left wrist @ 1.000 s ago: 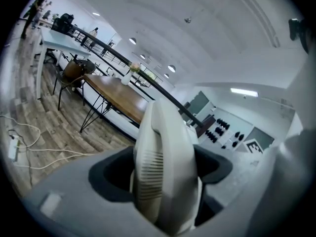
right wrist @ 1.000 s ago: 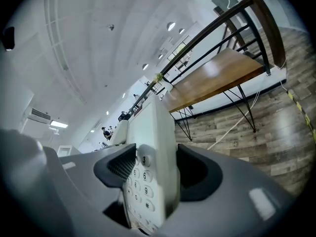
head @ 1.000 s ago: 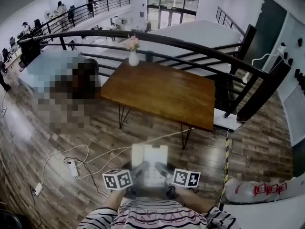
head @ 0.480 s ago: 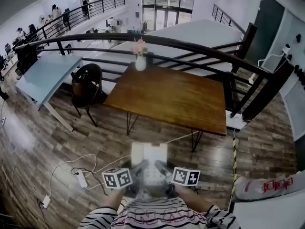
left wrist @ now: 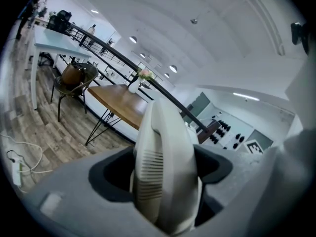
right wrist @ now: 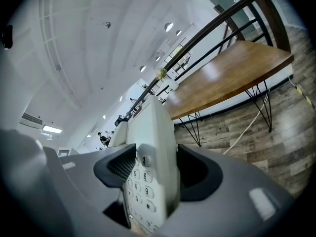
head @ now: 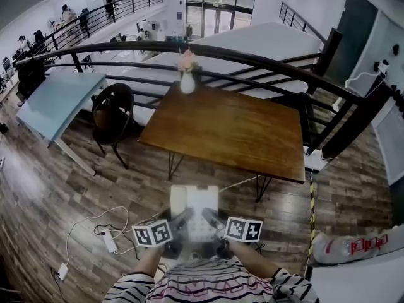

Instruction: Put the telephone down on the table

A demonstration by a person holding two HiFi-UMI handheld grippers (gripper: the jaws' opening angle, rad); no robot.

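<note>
A cream white telephone [head: 194, 206] hangs in front of me above the wooden floor, short of the brown wooden table [head: 233, 128]. My left gripper [head: 184, 220] is shut on its left side and my right gripper [head: 211, 219] on its right side. In the left gripper view the handset side of the telephone [left wrist: 165, 172] sits wedged between the dark pads. In the right gripper view the keypad of the telephone [right wrist: 148, 167] shows between the pads, with the table [right wrist: 227, 78] ahead.
A white vase with pink flowers [head: 187, 79] stands at the table's far edge. A black chair [head: 112, 109] and a pale blue table [head: 53, 100] are on the left. A dark railing [head: 265, 62] runs behind. White cables and a power strip [head: 108, 240] lie on the floor.
The telephone and both grippers have travelled forward with me. The brown table is nearer and larger in view. The grip on the telephone is unchanged.
</note>
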